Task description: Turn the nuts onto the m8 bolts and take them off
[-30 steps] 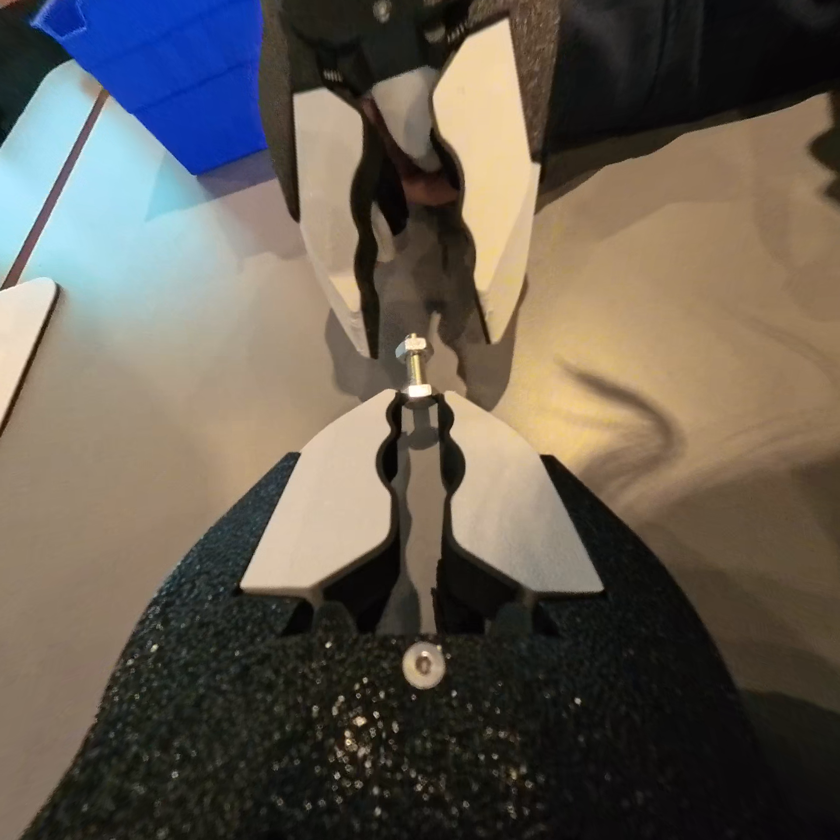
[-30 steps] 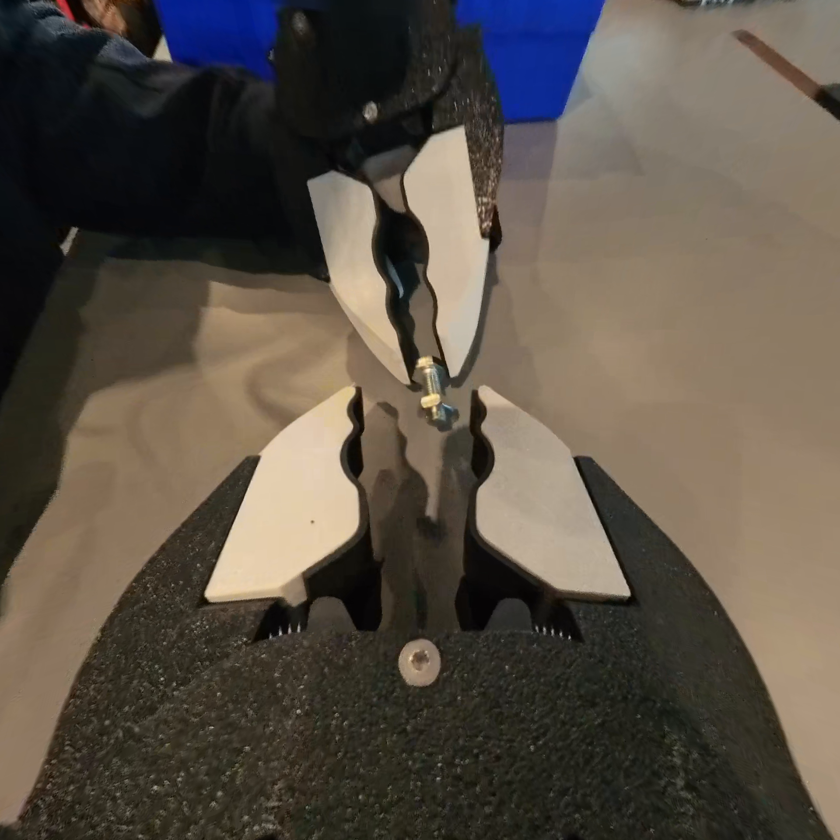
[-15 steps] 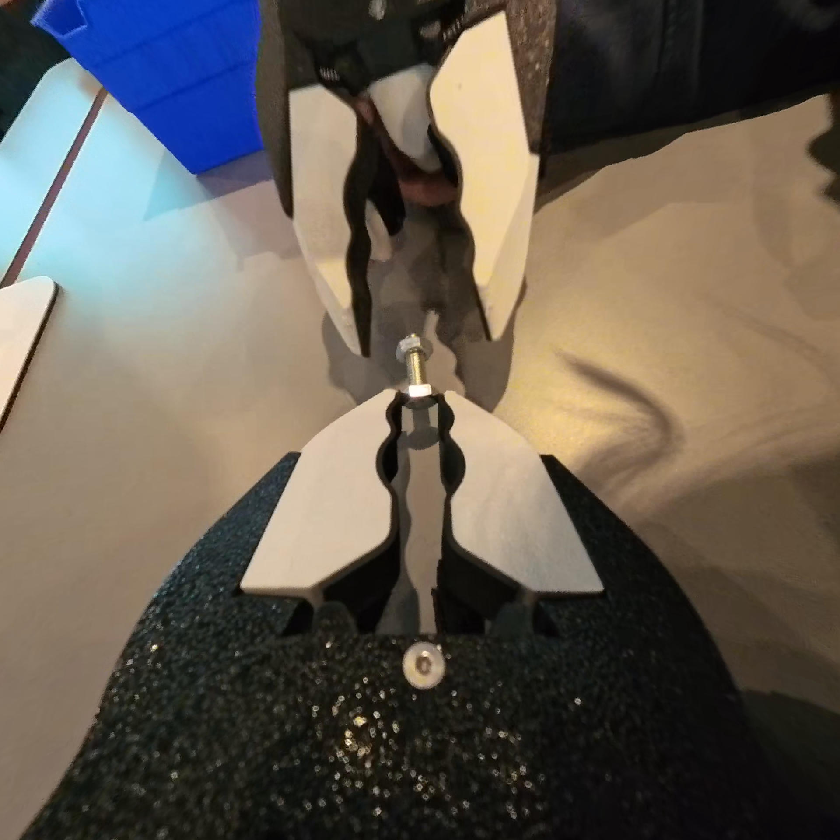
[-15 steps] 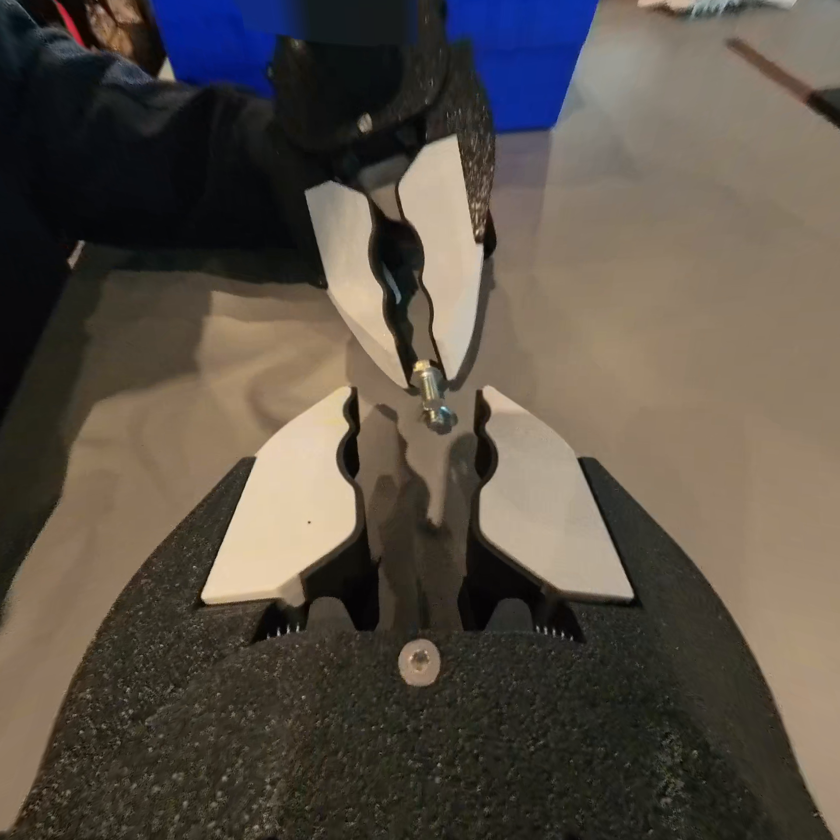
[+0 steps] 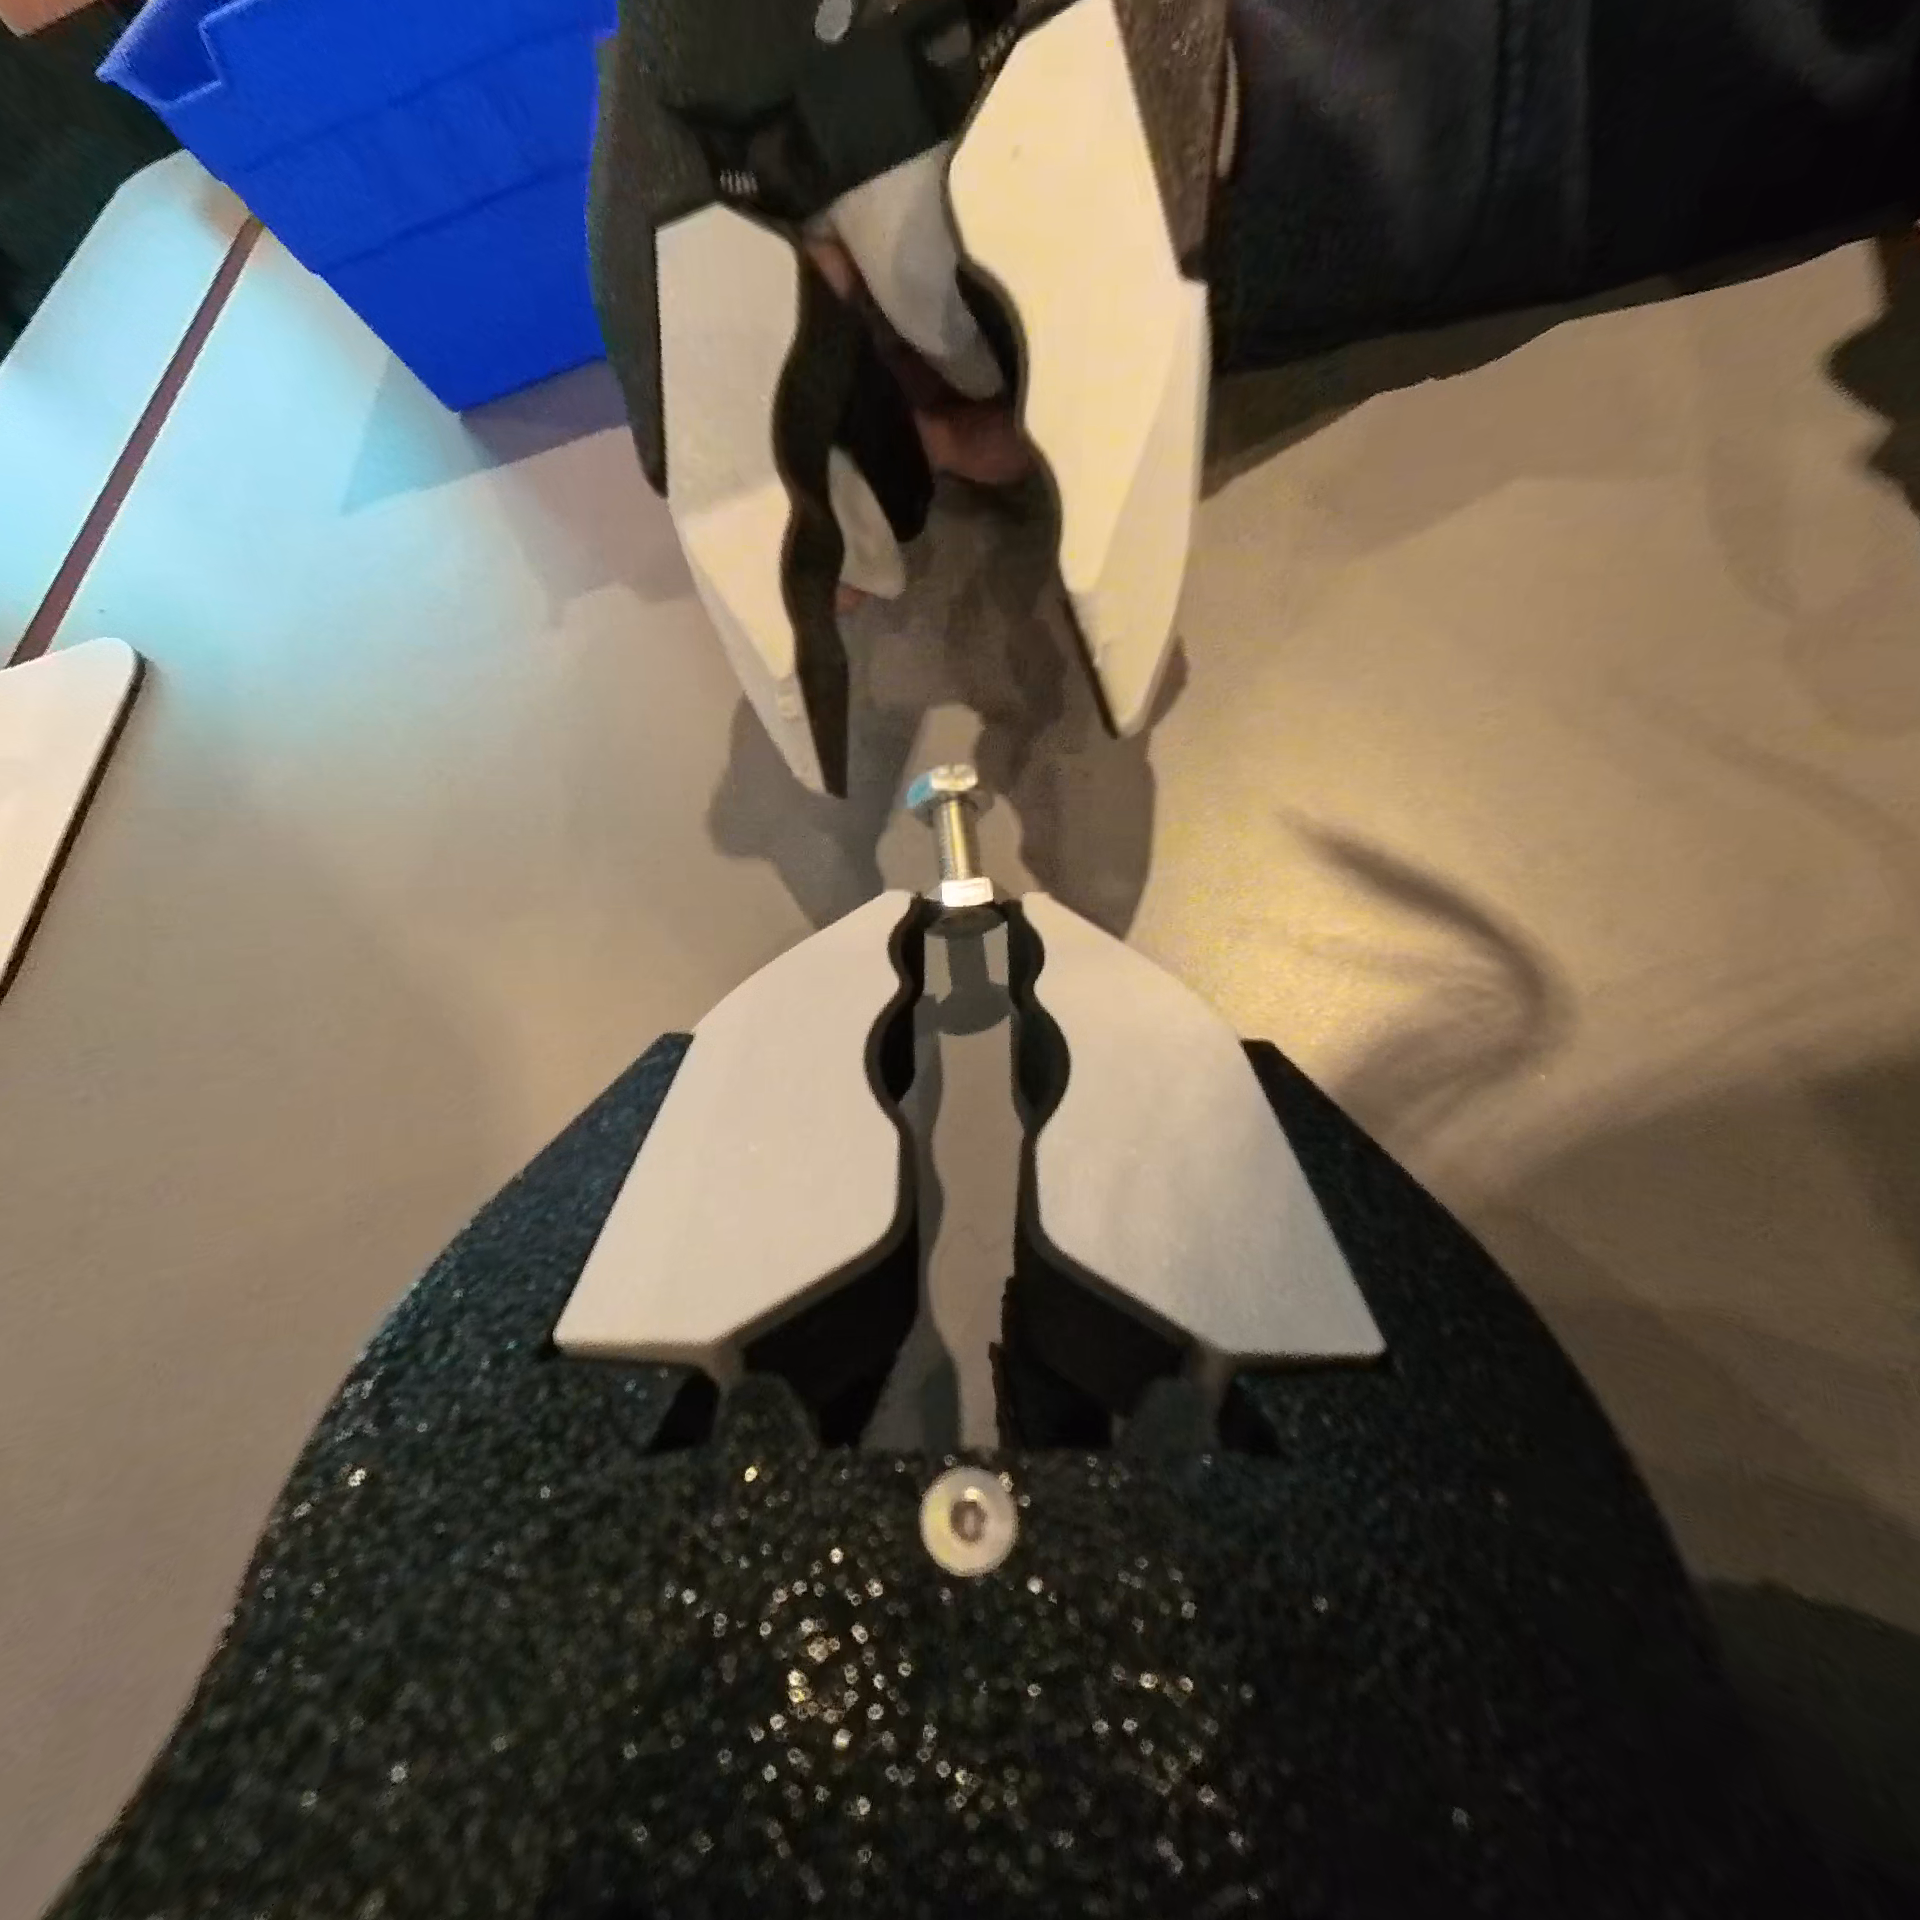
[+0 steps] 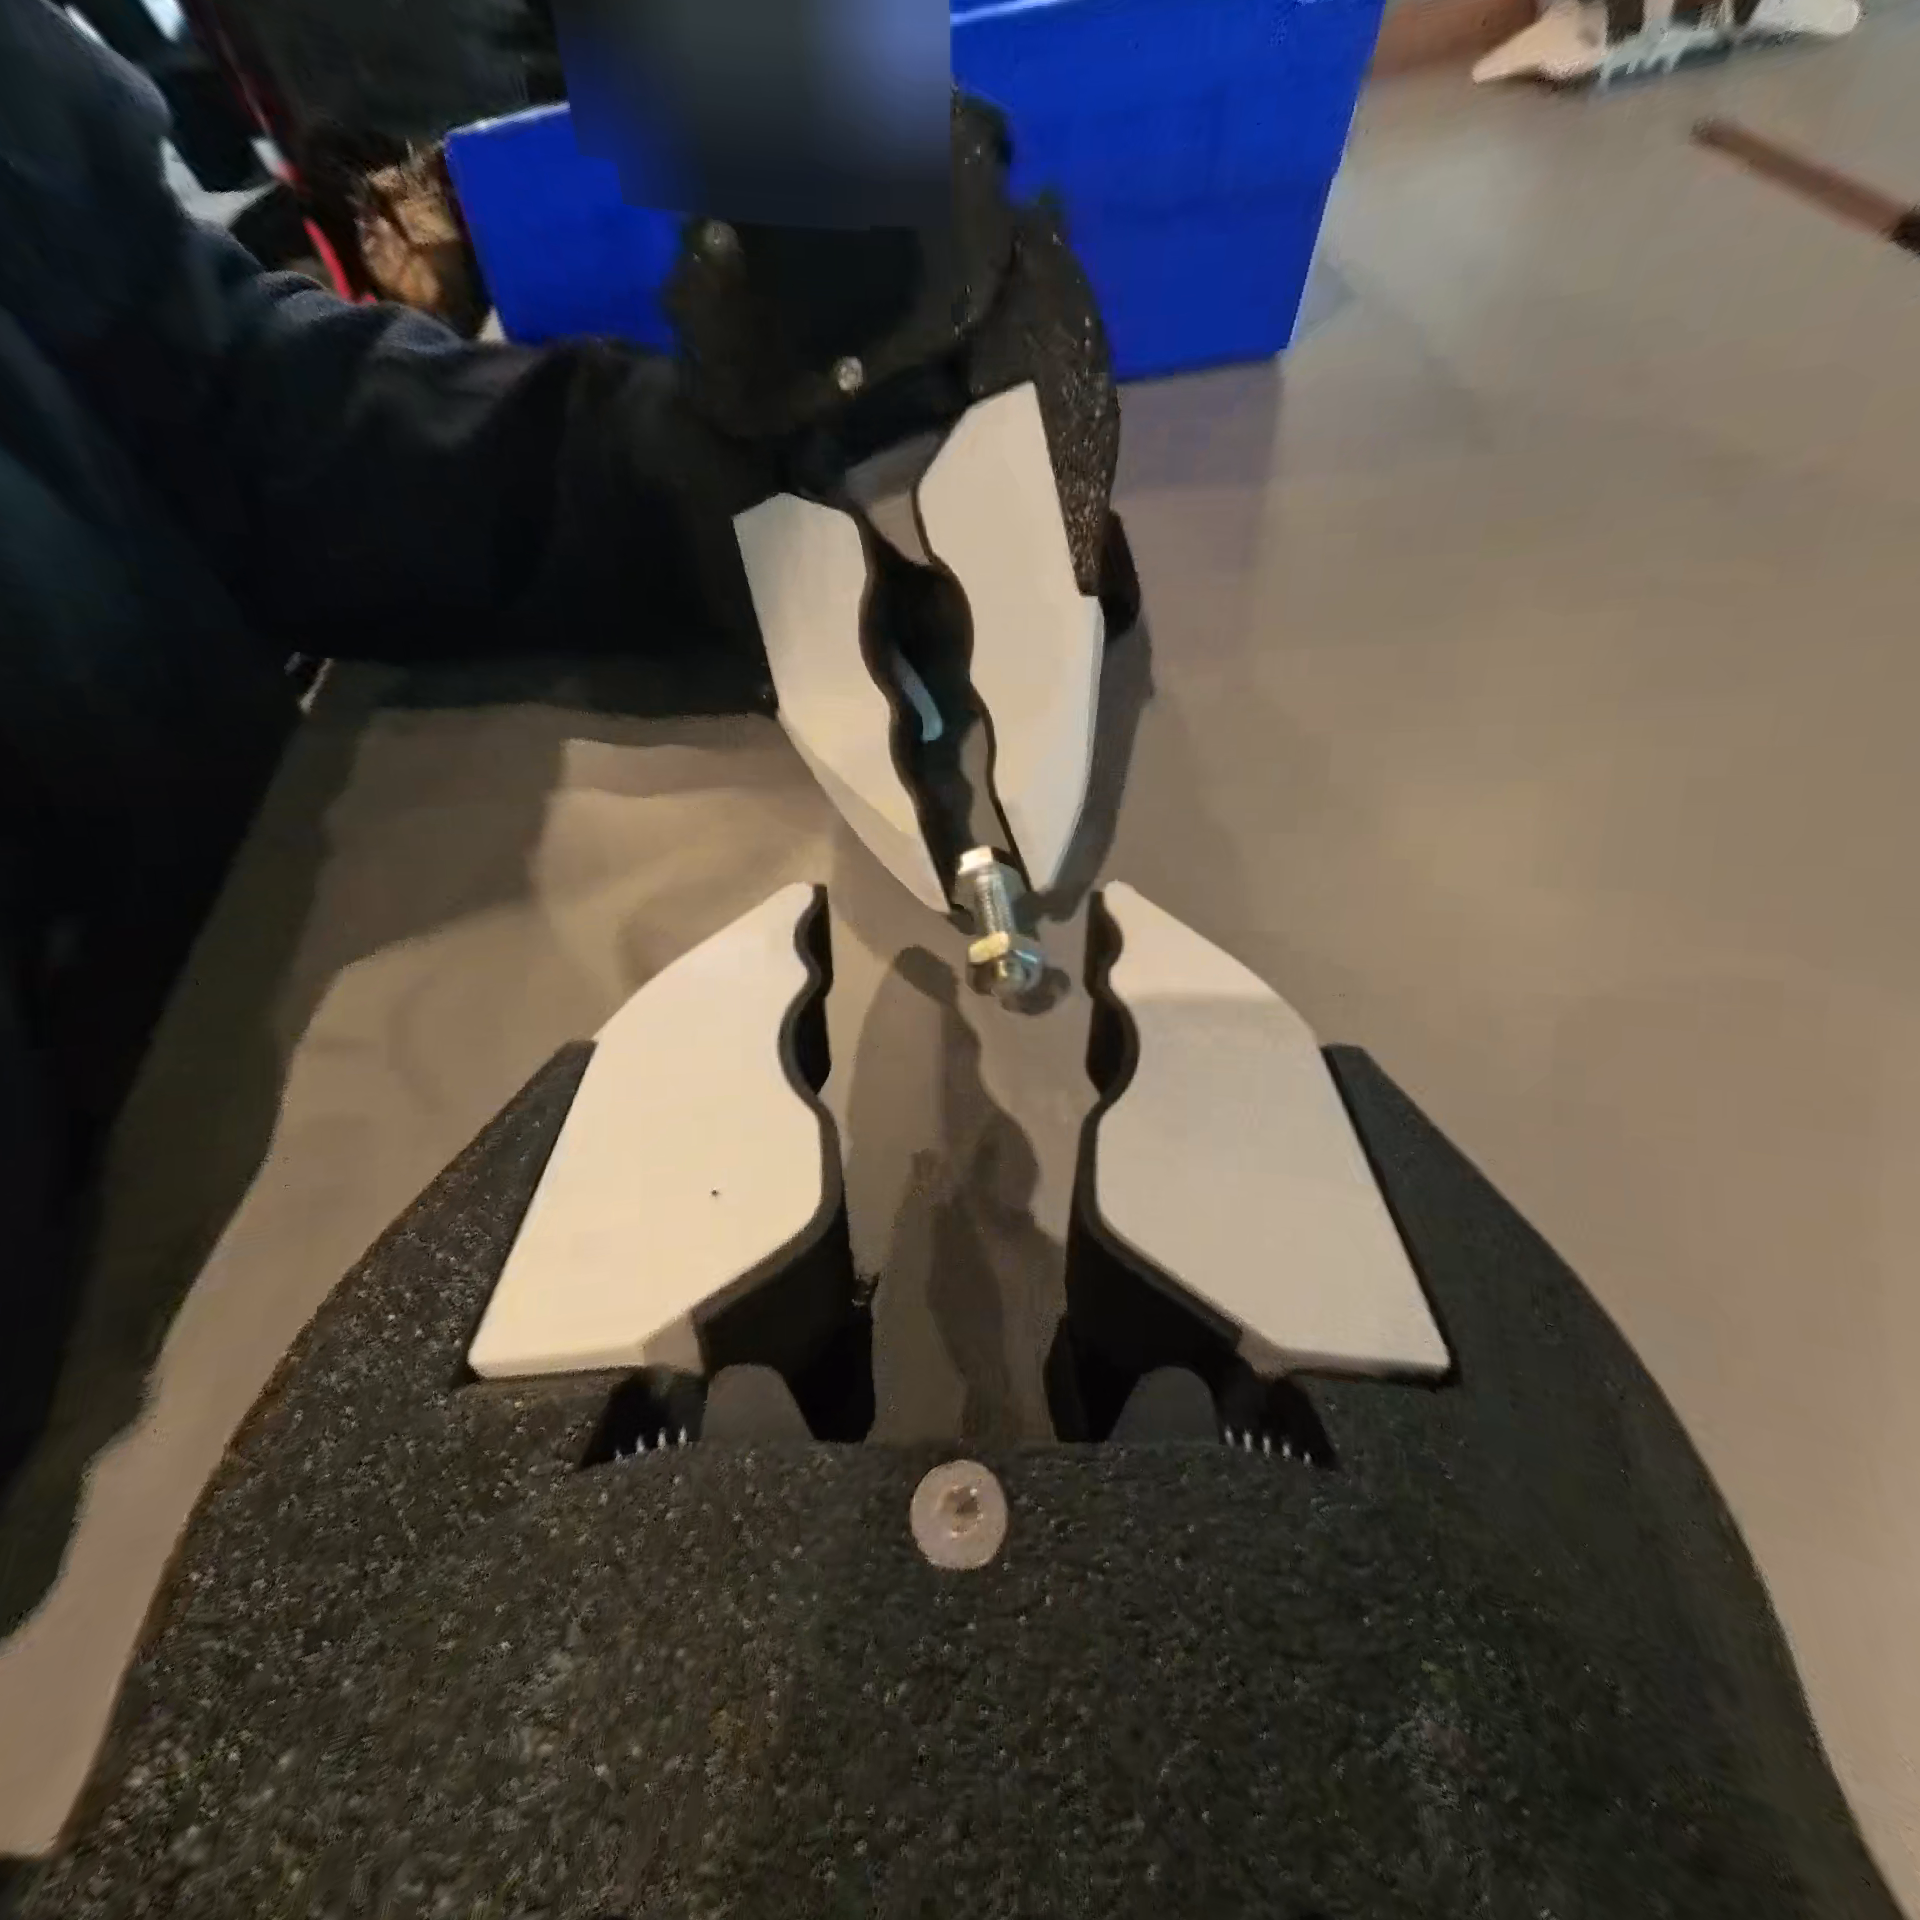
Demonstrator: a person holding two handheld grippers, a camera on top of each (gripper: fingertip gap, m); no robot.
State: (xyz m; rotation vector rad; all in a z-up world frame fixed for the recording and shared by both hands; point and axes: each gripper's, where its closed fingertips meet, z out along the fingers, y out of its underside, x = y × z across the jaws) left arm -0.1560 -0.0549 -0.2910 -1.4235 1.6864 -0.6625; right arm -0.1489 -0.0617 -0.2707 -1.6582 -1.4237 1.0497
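above the grey table point(image 5: 312, 935) — left tongs point(image 5: 961, 906) clench the unmarked bolt point(image 5: 951, 840), right tongs point(image 6: 956, 940) released.

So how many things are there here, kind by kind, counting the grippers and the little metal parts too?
Grippers: 2, the left gripper shut on the bolt head and the right gripper open
Bolts: 1, the bolt
Nuts: 1, the nut near the bolt's free end
Blue bins: 1, the blue bin
Total: 5
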